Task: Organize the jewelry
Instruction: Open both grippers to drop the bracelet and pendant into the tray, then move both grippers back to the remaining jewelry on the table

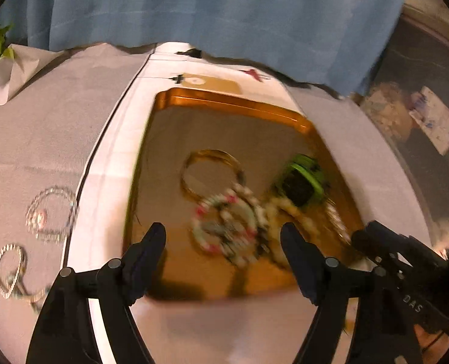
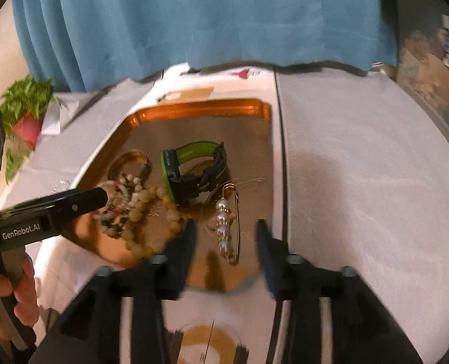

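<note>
Tray: orange metal tray (image 2: 194, 107), raised rim, far half bare
Left gripper (image 1: 222, 236): fingers apart, empty, above blurred beaded bracelets (image 1: 224, 227)
Right gripper (image 2: 226, 236): fingers apart, empty, straddling pearl safety pin (image 2: 224, 227)

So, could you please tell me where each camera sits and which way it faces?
Left wrist: on the left gripper, angled down at the copper tray and the pink-and-white bead bracelet; its own open fingers show, and the right gripper enters at the right.
Right wrist: on the right gripper, angled down at the pearl pin; its open fingers, the left gripper and a hand show.
Shared: tray, green watch, blue curtain.
</note>
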